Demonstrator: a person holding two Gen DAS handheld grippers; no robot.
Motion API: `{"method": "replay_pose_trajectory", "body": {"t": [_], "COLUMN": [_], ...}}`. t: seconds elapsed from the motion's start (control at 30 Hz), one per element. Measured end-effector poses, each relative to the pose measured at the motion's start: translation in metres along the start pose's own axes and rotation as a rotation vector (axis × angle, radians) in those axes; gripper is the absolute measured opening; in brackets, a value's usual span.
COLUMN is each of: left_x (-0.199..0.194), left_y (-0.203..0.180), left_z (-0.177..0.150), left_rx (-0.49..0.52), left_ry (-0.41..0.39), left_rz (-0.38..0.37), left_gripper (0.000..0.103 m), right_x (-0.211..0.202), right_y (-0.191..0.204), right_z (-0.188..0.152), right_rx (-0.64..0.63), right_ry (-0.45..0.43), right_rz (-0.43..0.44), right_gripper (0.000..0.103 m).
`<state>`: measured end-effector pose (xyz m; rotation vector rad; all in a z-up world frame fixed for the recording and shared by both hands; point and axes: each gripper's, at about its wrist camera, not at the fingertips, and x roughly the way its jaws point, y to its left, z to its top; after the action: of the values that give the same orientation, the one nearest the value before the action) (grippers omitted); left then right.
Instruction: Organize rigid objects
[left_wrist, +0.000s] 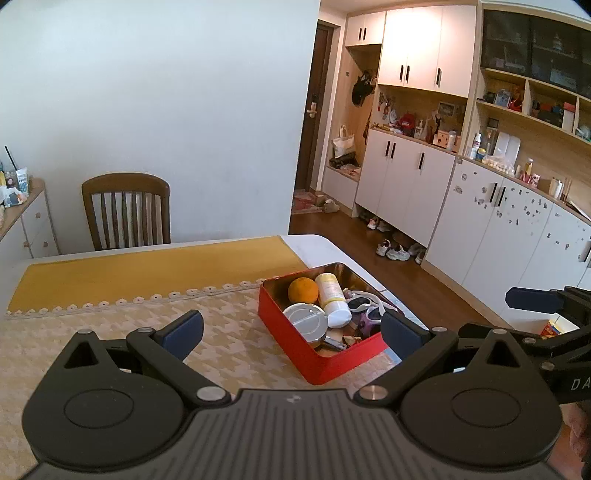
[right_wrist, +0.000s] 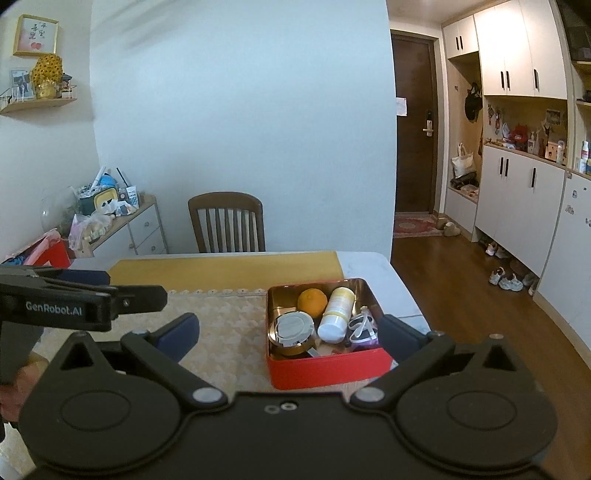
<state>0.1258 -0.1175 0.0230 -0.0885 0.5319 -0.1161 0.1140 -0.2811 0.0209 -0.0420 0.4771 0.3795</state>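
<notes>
Between both spread tongs: red tin, untouched.

A lived-in home: dining corner opening onto an entry hall

A bench under a yellow runner and a patterned cloth, with a wooden dining chair pushed up to its far side; a dark front door with a handle lock, a small rug before it; white floor-to-ceiling cupboards with open shelves of bottles, toys and keepsakes; shoes lined up on the wood floor below them; a tote bag and a hat hung in the entry niche; a cluttered drawer unit; a framed calligraphy picture above a wall shelf of ornaments.
</notes>
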Motion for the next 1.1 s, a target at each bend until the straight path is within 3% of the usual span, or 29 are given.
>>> {"method": "replay_pose_trajectory", "body": {"t": [1.1], "left_x": [-0.0035], "left_y": [0.0013], "left_z": [-0.0027], "left_rx": [0.013], "left_ry": [0.019], "left_rz": [0.007], "left_gripper": [0.103], "right_x": [0.001], "right_y": [0.006], "right_z": [-0.0048], "right_rx": [0.035], "right_ry": [0.04], "right_rz": [-0.001], "right_gripper": [0.103]}}
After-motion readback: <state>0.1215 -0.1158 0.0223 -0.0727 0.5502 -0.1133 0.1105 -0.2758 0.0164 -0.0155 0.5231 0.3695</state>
